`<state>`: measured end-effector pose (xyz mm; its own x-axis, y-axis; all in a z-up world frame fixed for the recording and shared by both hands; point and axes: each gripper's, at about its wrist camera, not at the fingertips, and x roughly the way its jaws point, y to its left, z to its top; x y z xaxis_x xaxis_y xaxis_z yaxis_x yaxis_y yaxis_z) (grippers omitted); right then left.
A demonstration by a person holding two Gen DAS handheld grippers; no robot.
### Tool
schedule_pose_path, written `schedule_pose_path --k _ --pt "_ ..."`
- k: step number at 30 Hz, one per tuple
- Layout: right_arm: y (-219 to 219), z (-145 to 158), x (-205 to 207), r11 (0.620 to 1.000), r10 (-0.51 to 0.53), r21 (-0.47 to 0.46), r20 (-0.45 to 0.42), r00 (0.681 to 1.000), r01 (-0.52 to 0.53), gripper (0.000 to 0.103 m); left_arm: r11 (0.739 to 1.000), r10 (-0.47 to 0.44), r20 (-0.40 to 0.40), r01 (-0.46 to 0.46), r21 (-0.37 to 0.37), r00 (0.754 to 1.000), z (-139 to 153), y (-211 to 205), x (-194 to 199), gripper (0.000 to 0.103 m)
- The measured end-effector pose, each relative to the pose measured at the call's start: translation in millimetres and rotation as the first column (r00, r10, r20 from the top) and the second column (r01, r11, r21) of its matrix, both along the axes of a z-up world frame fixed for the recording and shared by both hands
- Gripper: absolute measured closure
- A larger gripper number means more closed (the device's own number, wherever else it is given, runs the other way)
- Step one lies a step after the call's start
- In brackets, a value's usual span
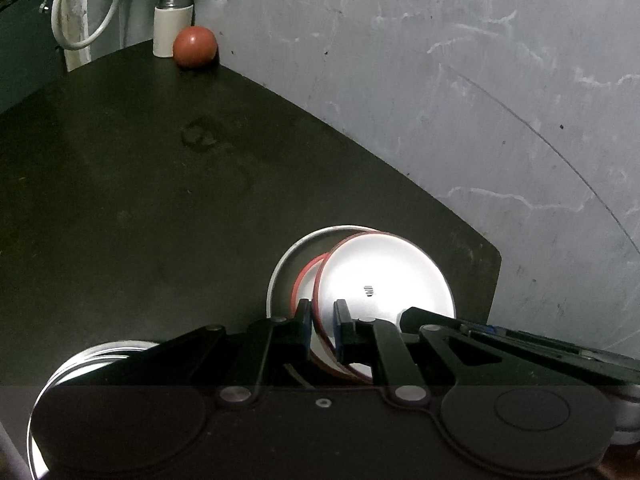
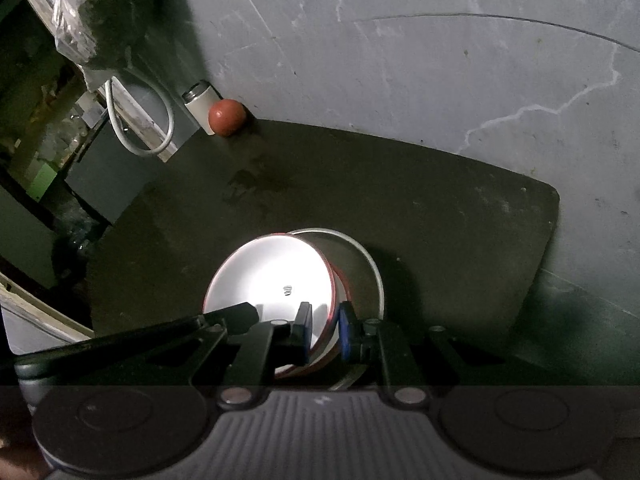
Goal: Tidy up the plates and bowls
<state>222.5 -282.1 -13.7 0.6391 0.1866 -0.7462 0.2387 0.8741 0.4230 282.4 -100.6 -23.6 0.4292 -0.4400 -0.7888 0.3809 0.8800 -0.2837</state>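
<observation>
We have both tongs clamped on the near rim of the red-rimmed white plate [image 1: 384, 276], the left tongs [image 1: 323, 322] and right tongs [image 2: 325, 325] on opposite sides so it stays balanced. It hangs tilted over the steel bowl [image 1: 288, 264] on the dark surface [image 1: 160, 200], seemingly to nest inside.

Two red-rimmed white plates [image 1: 384, 280] pinched in my two grippers, two plain steel dishes [image 1: 288, 264], one red ball [image 1: 195, 47], one white canister [image 1: 172, 26]

Glossy red-rimmed plate [image 1: 384, 276], matt dark table [image 1: 160, 200].
</observation>
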Motion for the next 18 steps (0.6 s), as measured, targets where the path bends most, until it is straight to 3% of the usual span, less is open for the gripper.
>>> schedule_pose_path --k 18 --pt "-3.7 -4.1 10.6 1.0 0.007 -0.002 -0.046 0.999 -0.008 0.085 1.0 -0.023 -0.037 0.024 0.02 0.999 -6.6 -10.1 9.7 0.088"
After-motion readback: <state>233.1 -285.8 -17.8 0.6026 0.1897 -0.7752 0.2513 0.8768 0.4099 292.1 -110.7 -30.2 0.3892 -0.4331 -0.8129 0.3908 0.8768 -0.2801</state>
